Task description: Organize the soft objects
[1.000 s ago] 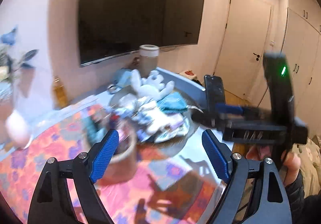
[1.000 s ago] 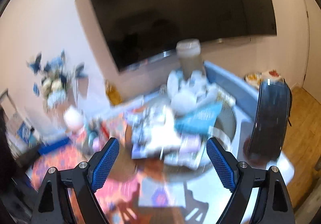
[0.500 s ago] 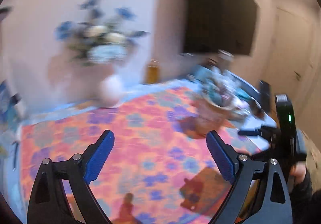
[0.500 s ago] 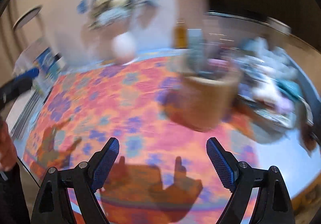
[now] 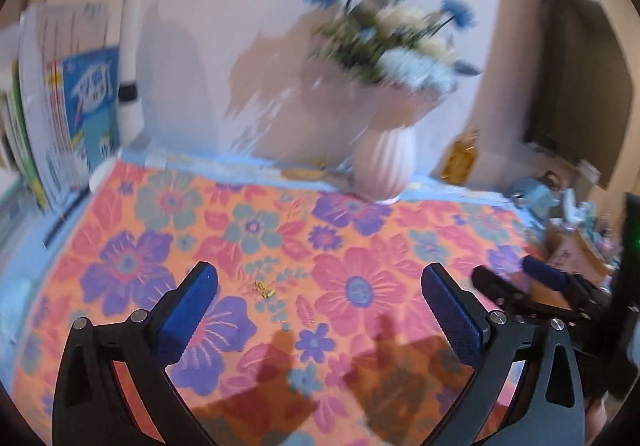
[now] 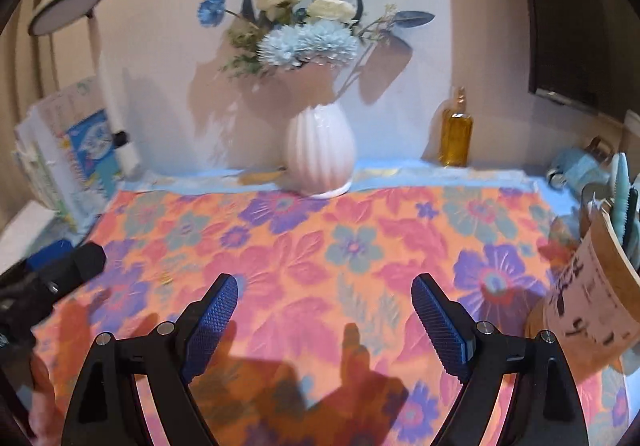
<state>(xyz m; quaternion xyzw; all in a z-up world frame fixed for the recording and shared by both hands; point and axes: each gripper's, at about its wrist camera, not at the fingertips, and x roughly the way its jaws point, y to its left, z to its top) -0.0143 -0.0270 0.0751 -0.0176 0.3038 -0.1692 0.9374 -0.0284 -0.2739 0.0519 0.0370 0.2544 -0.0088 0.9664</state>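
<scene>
Both views have swung off the pile of soft objects (image 5: 576, 206), now at the far right edge, onto the bare floral cloth (image 6: 320, 246). The left gripper (image 5: 316, 302) (jaws just widened) and right gripper (image 6: 324, 310) gape empty; sorting seems unstarted.

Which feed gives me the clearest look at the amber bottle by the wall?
The right wrist view: the amber bottle stands sharp and whole against the wall, right of the white ribbed vase. In the left wrist view the bottle is only a motion-blurred yellow smudge, its shape unreadable.
</scene>
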